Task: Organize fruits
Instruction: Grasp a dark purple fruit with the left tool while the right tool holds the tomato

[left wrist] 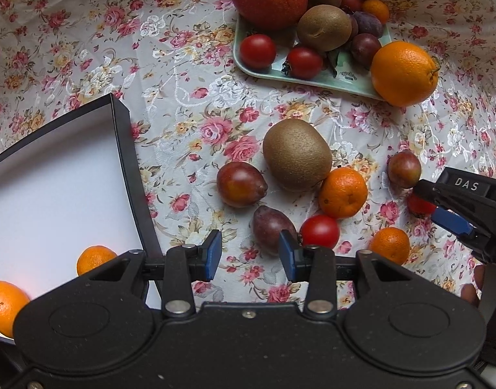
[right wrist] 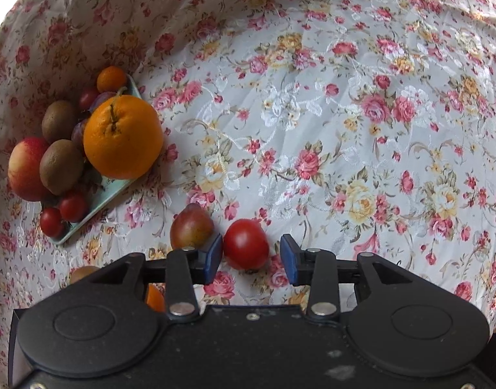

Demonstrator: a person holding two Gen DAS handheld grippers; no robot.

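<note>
Right wrist view: a smooth round red tomato (right wrist: 246, 244) is framed between the parted right gripper (right wrist: 251, 256); the left gripper (left wrist: 250, 254) is released.

A cream cloth (right wrist: 312, 97) carries pink and yellow roses. The tray (left wrist: 332, 79) is pale green, the box (left wrist: 124, 149) black outside and white inside, the gripper pads (left wrist: 213, 254) blue.
</note>
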